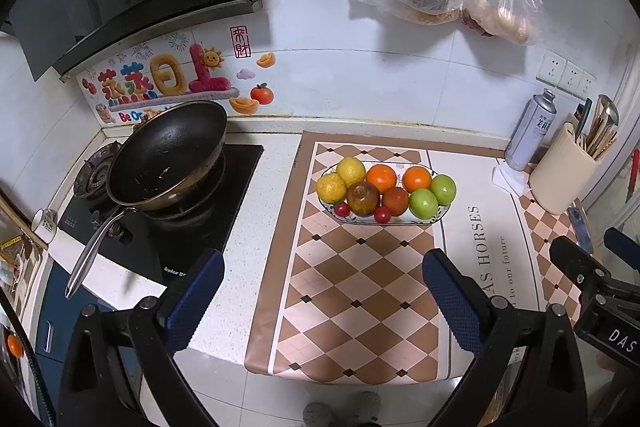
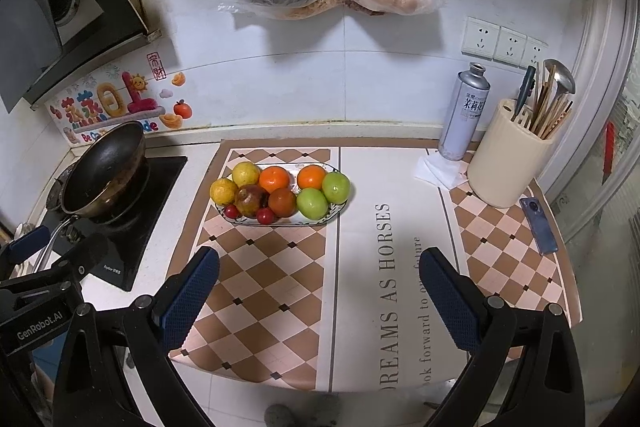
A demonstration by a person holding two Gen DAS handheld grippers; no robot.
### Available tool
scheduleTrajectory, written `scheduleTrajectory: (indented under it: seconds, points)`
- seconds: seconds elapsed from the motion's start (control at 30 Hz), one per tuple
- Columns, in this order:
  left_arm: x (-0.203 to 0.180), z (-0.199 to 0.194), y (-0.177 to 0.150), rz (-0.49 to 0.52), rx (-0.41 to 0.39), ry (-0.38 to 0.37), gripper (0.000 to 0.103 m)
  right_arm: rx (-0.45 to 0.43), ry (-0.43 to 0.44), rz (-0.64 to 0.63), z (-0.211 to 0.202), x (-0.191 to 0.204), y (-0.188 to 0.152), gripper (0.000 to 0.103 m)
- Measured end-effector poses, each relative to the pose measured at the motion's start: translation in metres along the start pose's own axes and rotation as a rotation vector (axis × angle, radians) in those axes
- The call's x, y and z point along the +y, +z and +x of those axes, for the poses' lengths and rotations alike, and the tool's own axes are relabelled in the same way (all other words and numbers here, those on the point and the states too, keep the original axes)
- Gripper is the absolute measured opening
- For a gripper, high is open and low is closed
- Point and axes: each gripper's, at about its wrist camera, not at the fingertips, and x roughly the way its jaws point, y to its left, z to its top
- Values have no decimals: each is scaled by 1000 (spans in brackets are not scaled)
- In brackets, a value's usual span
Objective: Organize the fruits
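On your far left a black pan (image 1: 168, 155) sits on the stove (image 1: 192, 211), with its long silver handle sticking out toward you. Your left gripper (image 1: 322, 301) hangs above the front of the checkered mat (image 1: 360, 287), and its two blue fingers (image 1: 196, 299) stand wide apart with nothing between them. Past it, toward the wall, the oval plate (image 1: 434, 217) rests on the mat, and all the fruit is on it. Going across the plate you see two yellow citrus fruits (image 1: 331, 187), a brownish round fruit (image 1: 363, 199) with two small red fruits (image 1: 382, 215) at the front edge, a dark red-orange fruit (image 1: 395, 201), two oranges (image 1: 381, 178) at the back, and two green fruits (image 1: 423, 203) on the right end. The fruits touch each other in small groups. Your right gripper (image 2: 320, 301) hangs over the white strip of the mat with the big letters, and its blue fingers (image 2: 450, 301) are wide apart too, holding nothing. It is well apart from the plate. Farther right a grey can (image 2: 466, 113) stands near the wall, just beside a cream holder (image 2: 506, 167) full of chopsticks and spoons. A blue phone (image 2: 538, 225) lies flat near the right edge of the mat.
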Motion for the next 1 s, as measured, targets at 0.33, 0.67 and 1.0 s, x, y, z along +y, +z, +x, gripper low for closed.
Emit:
scheduleTrajectory:
  seconds: [0.33,0.67,1.0]
  points:
    - [-2,-10,-4,2,-5,2,102,2,8,-11,-3,0,-1,102]
    - [-4,-15,-5,5,-13,5,102,2,12,-9,-4,0,-2,102]
    - [-6,-17,-5,12,-17,2,102,-6,14,-4,-10,-1,-6,102]
